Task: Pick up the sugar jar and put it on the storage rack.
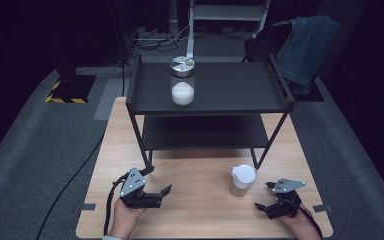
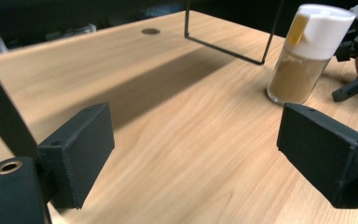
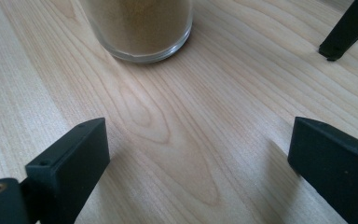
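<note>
Spice jar [image 1: 242, 180] stands upright on the wooden table [image 1: 195, 200], near the right gripper [image 1: 266, 206].
Both claws, left gripper [image 1: 163, 192] included, rest low with jaws apart and empty, probably poised to grasp it.

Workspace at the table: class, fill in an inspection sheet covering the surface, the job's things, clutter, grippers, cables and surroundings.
Surface: light wooden table, bare wood between the grippers.
Job's things: white-lidded jar of brown powder upright on the table, near the right gripper; clear jar of white powder with metal lid on the top shelf of the black rack.
Clutter: nothing seen.
Grippers: left gripper open, nothing between its jaws; right gripper open, facing the brown jar, apart from it.
Cables: one trails from each gripper; a black floor cable runs left of the table.
Surroundings: grey carpet, denim jacket draped behind.
</note>
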Demonstrator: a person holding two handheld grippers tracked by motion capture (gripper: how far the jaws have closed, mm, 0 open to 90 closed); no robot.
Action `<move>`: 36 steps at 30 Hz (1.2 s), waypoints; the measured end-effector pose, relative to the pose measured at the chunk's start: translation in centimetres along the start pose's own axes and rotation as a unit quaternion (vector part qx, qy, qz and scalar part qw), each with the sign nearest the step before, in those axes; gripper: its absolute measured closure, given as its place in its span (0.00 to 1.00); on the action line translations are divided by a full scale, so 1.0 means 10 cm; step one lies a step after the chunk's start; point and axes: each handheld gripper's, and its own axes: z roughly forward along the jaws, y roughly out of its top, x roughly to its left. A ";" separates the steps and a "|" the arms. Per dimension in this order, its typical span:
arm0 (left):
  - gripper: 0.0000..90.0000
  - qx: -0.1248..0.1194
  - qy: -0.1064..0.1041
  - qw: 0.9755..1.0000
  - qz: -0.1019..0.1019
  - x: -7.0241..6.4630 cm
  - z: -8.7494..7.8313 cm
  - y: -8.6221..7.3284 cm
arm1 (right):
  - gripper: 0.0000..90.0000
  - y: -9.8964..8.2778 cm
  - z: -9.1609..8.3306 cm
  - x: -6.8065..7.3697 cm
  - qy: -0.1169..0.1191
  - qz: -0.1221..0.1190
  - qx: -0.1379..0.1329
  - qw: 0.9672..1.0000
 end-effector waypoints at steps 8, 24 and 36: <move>0.13 0.031 -0.007 0.999 0.007 0.00 0.02 -0.10 | 0.06 0.00 0.00 -0.01 0.001 -0.001 0.000 1.000; 0.10 0.171 -0.037 0.984 0.027 0.03 0.36 0.06 | 0.06 0.00 0.00 -0.01 0.001 -0.001 0.000 1.000; 0.10 0.203 -0.029 0.978 0.025 0.01 0.44 0.11 | 0.06 0.00 0.00 -0.01 0.001 -0.001 0.000 1.000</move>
